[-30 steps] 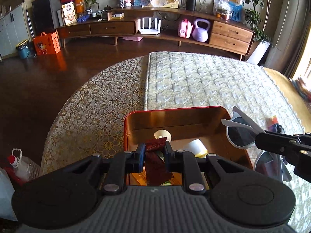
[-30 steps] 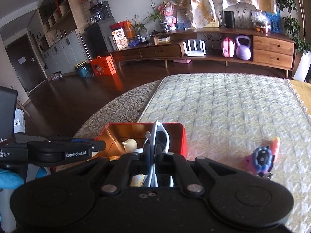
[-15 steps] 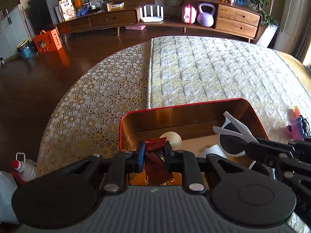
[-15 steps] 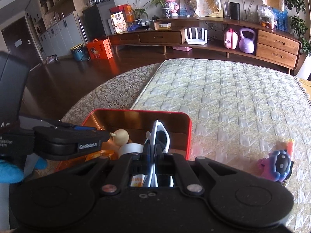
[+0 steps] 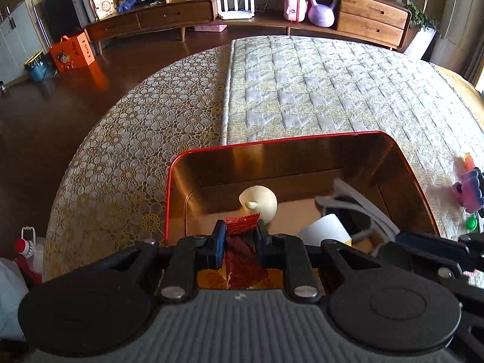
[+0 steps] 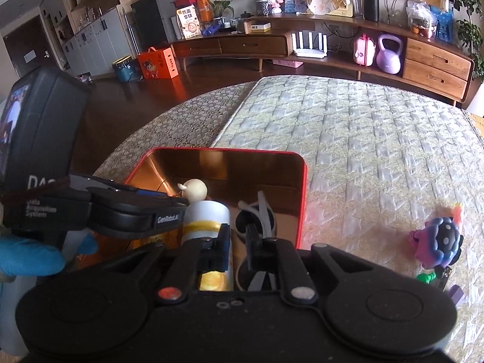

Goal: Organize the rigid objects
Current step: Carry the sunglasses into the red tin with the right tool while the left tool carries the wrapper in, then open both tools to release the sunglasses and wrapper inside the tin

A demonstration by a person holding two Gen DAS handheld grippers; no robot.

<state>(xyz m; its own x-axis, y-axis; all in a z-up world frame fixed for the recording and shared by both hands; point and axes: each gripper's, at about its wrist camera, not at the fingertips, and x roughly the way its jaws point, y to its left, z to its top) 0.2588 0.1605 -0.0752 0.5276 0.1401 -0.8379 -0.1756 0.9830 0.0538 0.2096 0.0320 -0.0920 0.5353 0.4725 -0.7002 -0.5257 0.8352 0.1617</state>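
A red tin box (image 5: 272, 142) with a copper inside sits on the quilted bed. My left gripper (image 5: 240, 236) hangs over its near edge, shut on a red foil packet (image 5: 242, 251). In the right wrist view, my right gripper (image 6: 238, 236) is low in the box (image 6: 302, 196) and its jaws are opening. The white sunglasses (image 6: 257, 214) lie on the box floor by the right finger, with nothing between the pads. The sunglasses (image 5: 354, 205) also show in the left wrist view. A cream round figurine (image 5: 260, 202) and a white bottle with a yellow band (image 6: 205, 217) lie in the box.
A purple and pink toy (image 6: 438, 242) with small green pieces lies on the quilt right of the box. The left gripper's body (image 6: 121, 211) crosses the box's left side, held by a blue-gloved hand (image 6: 27, 260). A low wooden cabinet (image 5: 302, 15) stands beyond the dark floor.
The right jaws have parted and the sunglasses, pinched upright before, now lie in the box. Both grippers have sunk closer to the box. The left still grips the red packet.
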